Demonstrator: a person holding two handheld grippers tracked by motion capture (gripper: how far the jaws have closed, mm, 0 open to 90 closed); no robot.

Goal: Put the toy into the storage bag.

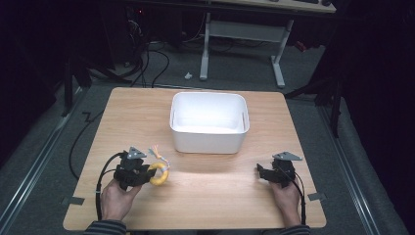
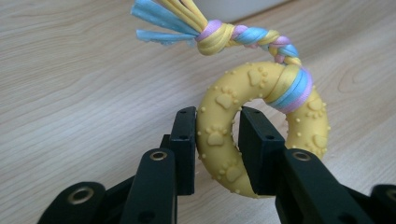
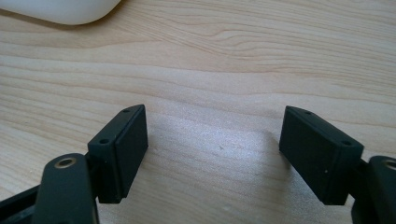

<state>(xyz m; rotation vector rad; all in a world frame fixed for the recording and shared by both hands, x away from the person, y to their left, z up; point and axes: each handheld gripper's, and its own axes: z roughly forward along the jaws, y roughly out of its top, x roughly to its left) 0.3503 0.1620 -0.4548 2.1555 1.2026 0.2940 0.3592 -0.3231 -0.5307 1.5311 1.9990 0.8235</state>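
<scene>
The left gripper (image 2: 217,140) is closed on a yellow rubber ring toy with raised paw prints and studs (image 2: 261,126), its two black pads pressing either side of the ring's near band, one pad outside and one through the hole. In the high view the same ring (image 1: 160,174) sits at the near left of the light wooden desk (image 1: 205,205), just right of the left gripper (image 1: 145,174); whether it touches the surface or hangs just clear cannot be told. A braided cord of blue, yellow and lilac strands (image 2: 243,35) is knotted round the far side of the ring and ends in loose tassels. Judged from its look, the toy is light, fairly firm with some give, and the studded surface should resist slipping; the cord is limp and will dangle, so the rubber band is the sound place to hold it. The right gripper (image 3: 215,156) stands wide open and holds nothing, low over bare desk at the near right (image 1: 266,172). A white rectangular plastic tub (image 1: 209,143), apparently empty, stands at the middle of the far half. Nothing lies between ring and tub; only the tub's near wall and the trailing tassels call for clearance.
</scene>
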